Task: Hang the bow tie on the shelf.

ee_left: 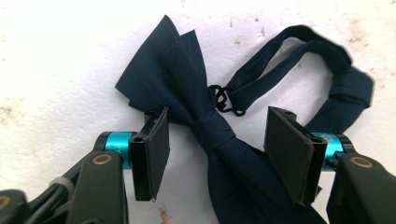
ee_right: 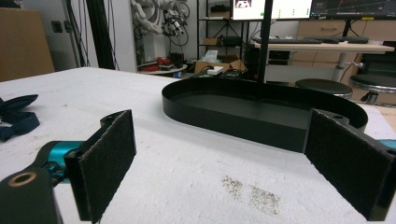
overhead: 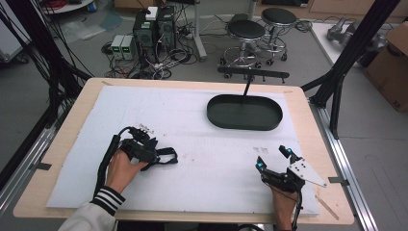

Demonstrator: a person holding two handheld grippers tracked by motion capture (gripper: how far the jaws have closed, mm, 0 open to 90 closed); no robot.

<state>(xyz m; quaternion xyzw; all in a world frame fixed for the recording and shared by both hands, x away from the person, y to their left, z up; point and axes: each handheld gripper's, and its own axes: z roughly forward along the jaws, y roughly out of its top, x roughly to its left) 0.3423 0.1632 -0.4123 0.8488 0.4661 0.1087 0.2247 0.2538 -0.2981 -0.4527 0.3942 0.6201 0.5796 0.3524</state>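
Where tongs (ee_left: pixel 217 154) straddle — bow tie (ee_left: pixel 187 88) half-cropped

Even overhead light, soft shadows, sharp.

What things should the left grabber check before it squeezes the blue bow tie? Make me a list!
1. Bow tie knot sits between the left gripper jaws: ok.
2. Jaws stand apart, pads not pressing on the cloth yet: ok.
3. Strap loop lies outside the jaws, off to one side: ok.
4. Whether the jaws reach low enough to catch the knot: cannot tell.
5. Black tray is empty and has room: ok.
6. Right gripper is open, holds nothing and sits well away from the tie: ok.
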